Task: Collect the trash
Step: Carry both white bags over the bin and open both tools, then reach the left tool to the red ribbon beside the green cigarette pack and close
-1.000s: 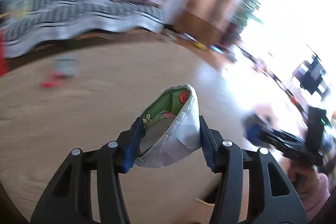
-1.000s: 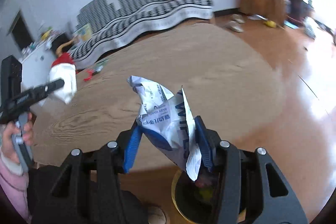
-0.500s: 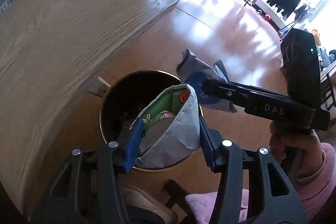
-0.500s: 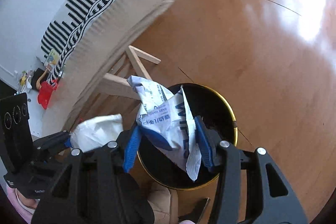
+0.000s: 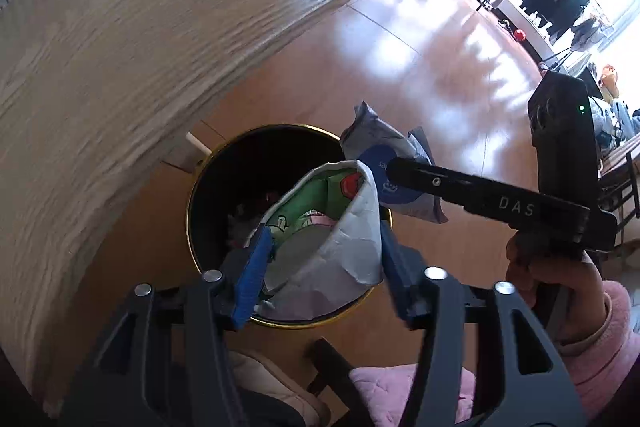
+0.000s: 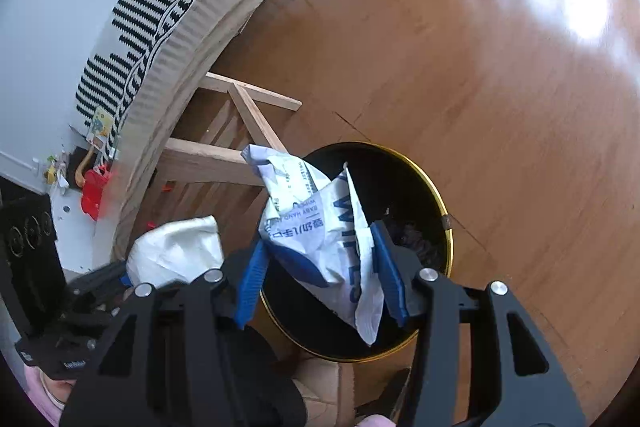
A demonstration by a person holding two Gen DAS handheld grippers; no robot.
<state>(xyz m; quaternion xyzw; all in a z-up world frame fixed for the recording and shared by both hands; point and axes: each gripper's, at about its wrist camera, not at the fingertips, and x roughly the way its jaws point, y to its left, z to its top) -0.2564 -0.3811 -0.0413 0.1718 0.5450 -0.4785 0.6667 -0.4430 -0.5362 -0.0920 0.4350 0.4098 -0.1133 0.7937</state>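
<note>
Bin [image 5: 208,171] on floor beside table [image 5: 120,47]. L gripper [image 5: 320,259] clamps green wrapper [image 5: 340,247], R gripper [image 6: 320,267] clamps wipes pack [image 6: 320,227], both over bin. Contents too dark to ID.

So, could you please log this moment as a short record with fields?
left gripper: shut on crumpled wrapper, white outside, green print inside
right gripper: shut on wipes packet, white and blue
bin: black, gold rim, on the wooden floor beside the table
position: both items held above the bin's opening
bin contents: some dark trash inside, details unclear
release: not yet done
</note>
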